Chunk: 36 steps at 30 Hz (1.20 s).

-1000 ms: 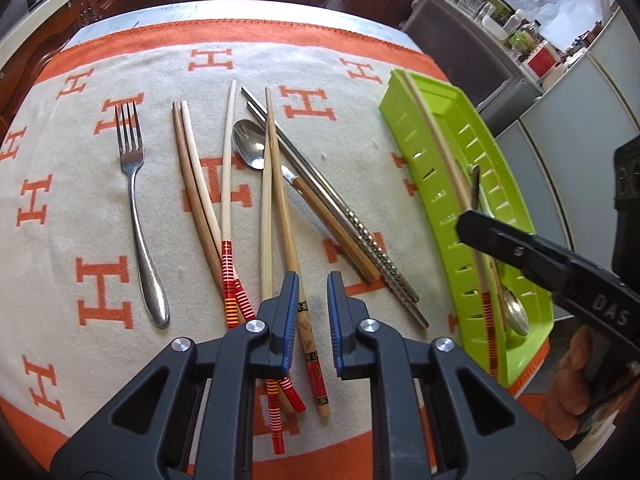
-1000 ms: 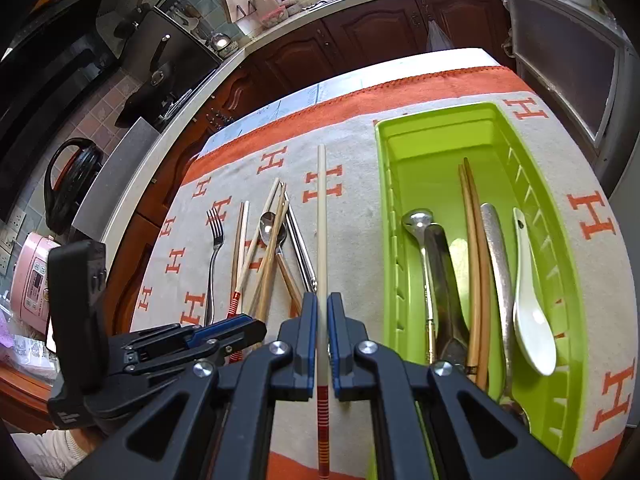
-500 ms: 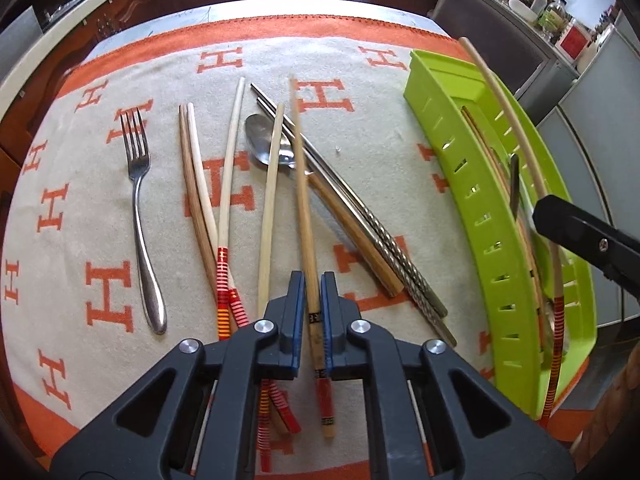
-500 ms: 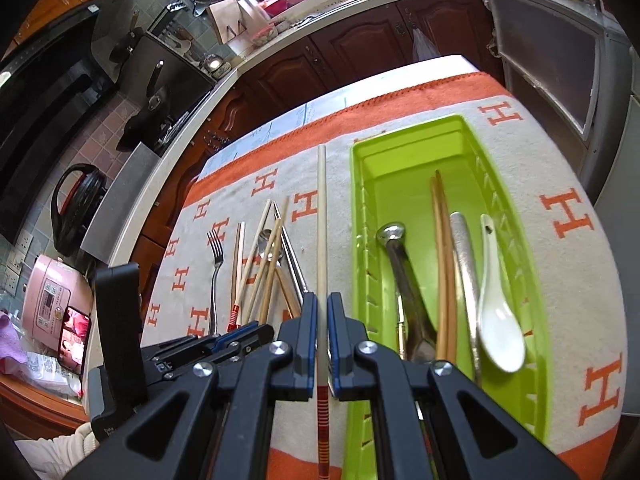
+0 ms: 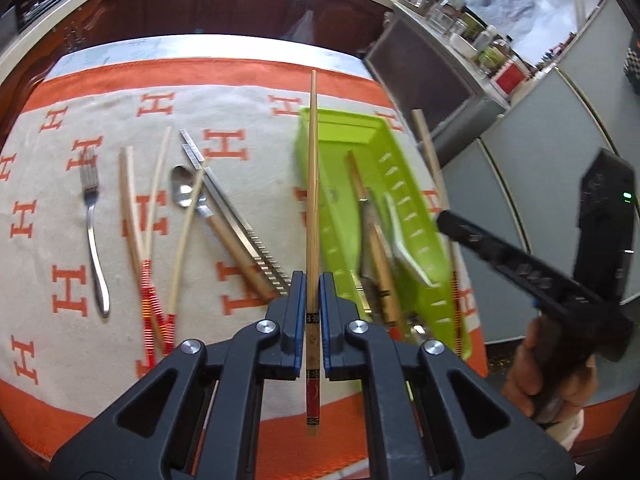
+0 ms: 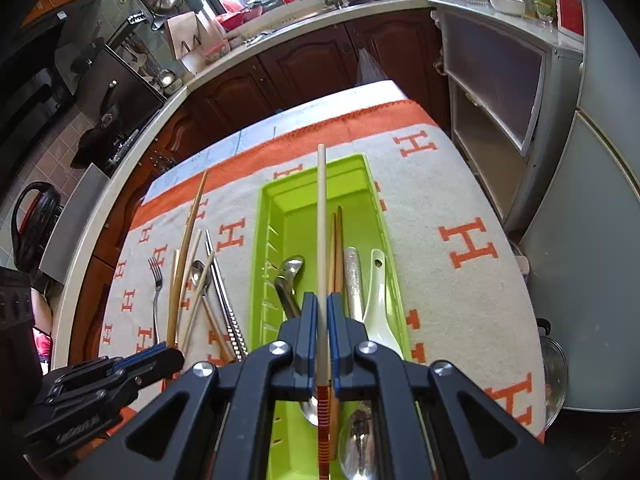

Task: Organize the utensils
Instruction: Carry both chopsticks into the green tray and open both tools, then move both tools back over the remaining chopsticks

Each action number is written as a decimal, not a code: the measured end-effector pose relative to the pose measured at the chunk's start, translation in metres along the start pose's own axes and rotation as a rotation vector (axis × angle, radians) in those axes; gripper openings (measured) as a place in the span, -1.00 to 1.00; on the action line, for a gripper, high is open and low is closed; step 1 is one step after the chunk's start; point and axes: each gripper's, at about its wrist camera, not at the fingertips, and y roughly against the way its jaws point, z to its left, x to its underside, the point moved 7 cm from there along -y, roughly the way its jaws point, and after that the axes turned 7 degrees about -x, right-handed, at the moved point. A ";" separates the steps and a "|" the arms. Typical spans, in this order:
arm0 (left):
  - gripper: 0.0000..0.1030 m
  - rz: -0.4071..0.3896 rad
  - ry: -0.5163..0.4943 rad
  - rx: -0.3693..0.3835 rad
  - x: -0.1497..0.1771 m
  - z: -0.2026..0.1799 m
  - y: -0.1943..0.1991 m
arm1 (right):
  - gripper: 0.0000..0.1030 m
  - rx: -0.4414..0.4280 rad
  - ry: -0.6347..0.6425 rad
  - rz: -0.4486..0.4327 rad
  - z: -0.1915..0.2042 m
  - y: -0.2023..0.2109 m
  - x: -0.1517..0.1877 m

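Observation:
My left gripper (image 5: 313, 280) is shut on a brown chopstick with a red end (image 5: 313, 184) and holds it above the cloth, just left of the green tray (image 5: 340, 128). My right gripper (image 6: 323, 300) is shut on a pale chopstick with a striped red end (image 6: 321, 220) and holds it over the green tray (image 6: 316, 188). The tray holds spoons, brown chopsticks and a white ceramic spoon (image 6: 378, 304). On the cloth lie a fork (image 5: 93, 220), a spoon (image 5: 184, 188), metal chopsticks (image 5: 228, 208) and several striped chopsticks (image 5: 150, 216).
The orange and cream cloth (image 5: 240, 92) covers the table. Dark cabinets (image 6: 304, 64) and a kitchen counter stand behind. A grey glass-door cabinet (image 6: 496, 76) stands at the right of the table.
My left gripper closed on the brown chopstick, lifted it off the cloth and moved right toward the tray. My right gripper carried the pale chopstick from left of the tray to over it.

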 end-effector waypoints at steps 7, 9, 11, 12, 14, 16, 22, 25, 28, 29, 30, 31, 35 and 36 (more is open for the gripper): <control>-0.92 0.071 -0.018 0.062 0.004 -0.053 -0.023 | -0.87 0.002 -0.055 0.016 -0.012 -0.007 -0.003; -0.92 0.083 -0.008 0.068 0.005 -0.061 -0.032 | -0.86 -0.002 -0.065 0.003 -0.014 -0.002 -0.004; -0.91 0.081 -0.006 0.059 0.006 -0.065 -0.038 | -0.86 0.007 -0.066 -0.009 -0.014 0.003 -0.004; -0.91 0.081 -0.012 0.053 0.007 -0.065 -0.041 | -0.86 0.012 -0.063 -0.016 -0.013 0.005 -0.004; -0.91 0.081 -0.038 0.032 0.010 -0.068 -0.040 | -0.86 0.017 -0.059 -0.022 -0.013 0.008 -0.003; -0.89 0.073 -0.053 0.030 0.013 -0.068 -0.037 | -0.86 0.010 -0.068 -0.022 -0.012 0.008 -0.003; -0.21 0.003 -0.091 0.003 0.020 -0.056 -0.006 | -0.86 -0.003 -0.055 -0.016 0.000 0.007 0.001; -0.18 -0.036 -0.095 -0.039 0.023 -0.039 0.012 | -0.86 -0.011 -0.040 -0.011 0.010 0.006 0.005; -0.18 -0.052 -0.073 -0.062 0.024 -0.015 0.024 | -0.86 -0.024 -0.024 0.000 0.022 0.005 0.012; -0.18 -0.059 -0.068 -0.082 0.024 -0.007 0.026 | -0.86 -0.029 -0.017 0.004 0.026 0.004 0.013; -0.18 -0.067 -0.064 -0.102 0.024 0.002 0.028 | -0.86 -0.033 -0.007 0.010 0.031 0.003 0.016; -0.18 -0.074 -0.055 -0.121 0.025 0.011 0.032 | -0.87 -0.036 0.000 0.014 0.035 0.003 0.017; -0.18 -0.088 -0.010 -0.164 0.028 0.045 0.040 | -0.87 -0.051 0.027 0.031 0.052 -0.001 0.026; -0.18 -0.093 -0.003 -0.173 0.029 0.052 0.042 | -0.87 -0.055 0.033 0.037 0.056 -0.002 0.028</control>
